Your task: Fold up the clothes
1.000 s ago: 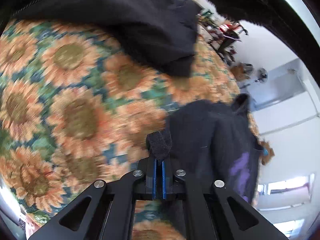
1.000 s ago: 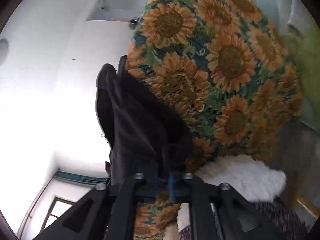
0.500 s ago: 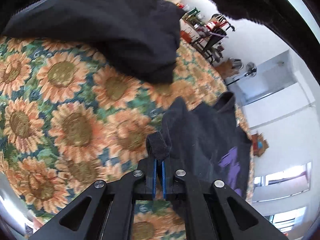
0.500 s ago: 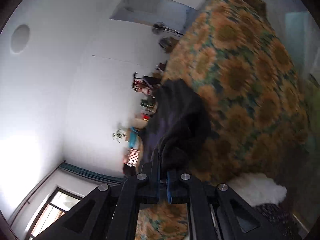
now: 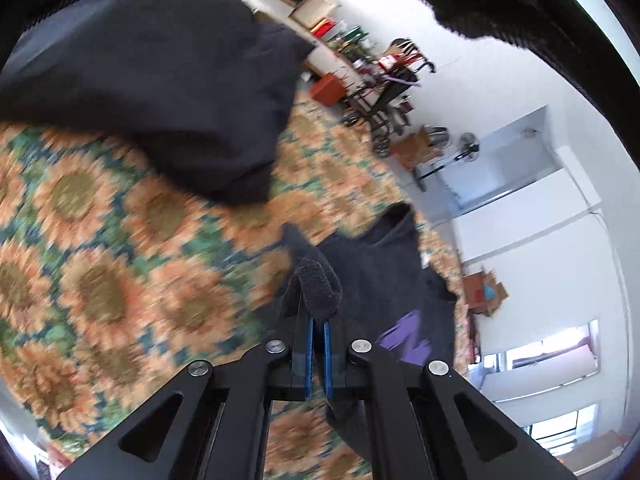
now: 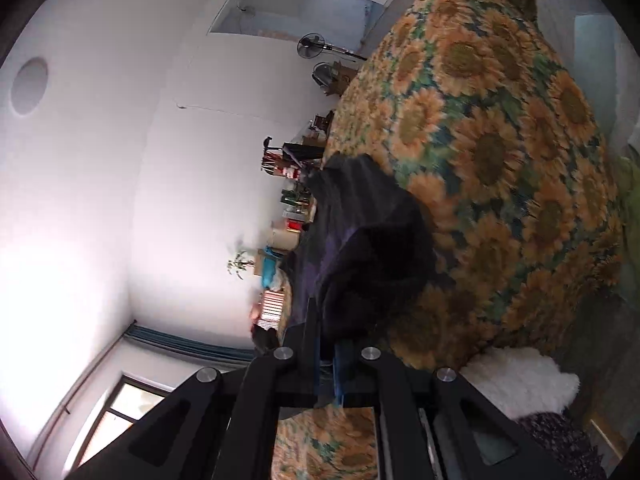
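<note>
A black fabric garment with a purple print [image 5: 384, 280] is held raised above a sunflower-patterned bedspread in orange and green [image 5: 104, 280]. The left gripper [image 5: 317, 320] is pressed together on a thick hem of the garment, pinched between its blue pads [image 5: 308, 354]. The right gripper [image 6: 326, 344] is likewise clamped on a bunched fold of the same garment, which is draped over the bedspread's near side. A white fluffy rug [image 6: 520, 380] is seen below the bed.
</note>
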### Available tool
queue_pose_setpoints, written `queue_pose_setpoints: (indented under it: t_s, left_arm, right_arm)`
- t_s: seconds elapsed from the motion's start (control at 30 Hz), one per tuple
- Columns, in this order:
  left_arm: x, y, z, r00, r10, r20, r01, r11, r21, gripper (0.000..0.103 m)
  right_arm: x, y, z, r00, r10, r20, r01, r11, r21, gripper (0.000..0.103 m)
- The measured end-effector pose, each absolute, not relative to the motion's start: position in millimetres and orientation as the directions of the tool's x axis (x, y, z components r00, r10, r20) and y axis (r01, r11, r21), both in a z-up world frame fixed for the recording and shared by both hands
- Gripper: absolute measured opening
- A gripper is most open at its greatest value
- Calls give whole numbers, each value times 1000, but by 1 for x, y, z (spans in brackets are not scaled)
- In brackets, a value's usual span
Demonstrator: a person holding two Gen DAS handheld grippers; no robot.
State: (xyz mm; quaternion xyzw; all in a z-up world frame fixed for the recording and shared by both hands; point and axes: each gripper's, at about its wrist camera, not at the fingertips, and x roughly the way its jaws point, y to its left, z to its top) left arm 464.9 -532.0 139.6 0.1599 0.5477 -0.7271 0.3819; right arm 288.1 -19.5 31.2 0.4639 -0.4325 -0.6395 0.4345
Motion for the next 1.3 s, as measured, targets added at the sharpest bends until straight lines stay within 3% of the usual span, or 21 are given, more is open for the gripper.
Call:
queue_pose_setpoints:
  t_s: [0.27,0.6,0.63,0.7,0.73,0.8,0.83,0.87,0.9,0.93,0.97,1.0,1.03,1.1,1.2,1.3]
  left_arm:
    - [382,-590,172,-648,-407,-644,747,-176,-641,4]
    - [290,-665,126,-590,-343,-731,801,-136,-583,4]
    - [284,-670,121,-571,-345,-745,815,-130,-564,4]
    - [280,-676,111,-556,-337,-760,824,-107,-556,4]
    - [282,-677,106,-565,-330,-756,815,-78,-574,4]
    - [298,-676,98,-642,-321,-696,739,-16,-674,4]
    - [305,-676,94,-678,-318,-662,695,16,-719,5]
    - [316,-670,94,-712,-344,-612,641,37,-767,11]
    - [328,-660,98,-716,-385,-582,618,36,-785,16]
    - [340,-650,102,-718,-426,-551,596,33,-802,32]
    - [353,-640,106,-717,-466,-519,574,29,-818,62]
    - [365,-630,109,-713,-505,-486,552,23,-834,78]
    - [374,-618,112,-707,-532,-466,551,-3,-834,87]
    - [391,-595,113,-700,-558,-445,559,-41,-828,87]
    - [395,-574,97,-689,-491,-534,613,-1,-790,87]
    - [386,-558,71,-695,-400,-597,637,43,-770,68]
  right_arm:
    - [205,-91,58,-170,-954,-248,214,-282,935,5]
    - [129,-152,31,-181,-906,-383,167,-413,895,9]
    - [125,-156,26,-179,-902,-393,160,-421,893,12]
    - [120,-158,20,-188,-895,-405,145,-433,890,34]
    - [123,-154,22,-209,-894,-396,143,-429,892,52]
    - [127,-146,26,-251,-891,-379,139,-420,897,55]
    - [131,-140,30,-282,-883,-374,145,-424,894,66]
    - [138,-133,38,-328,-867,-374,165,-442,881,75]
    - [146,-127,43,-354,-859,-370,188,-453,871,77]
    - [157,-122,49,-366,-855,-368,222,-464,857,77]
    - [169,-117,54,-377,-851,-366,256,-475,842,77]
    - [180,-112,60,-389,-847,-363,289,-486,825,76]
    - [191,-108,63,-394,-845,-363,314,-494,810,76]
    - [213,-107,55,-368,-844,-389,314,-507,803,76]
    - [233,-115,31,-281,-850,-447,250,-514,821,63]
    - [233,-126,28,-290,-833,-471,215,-536,816,57]
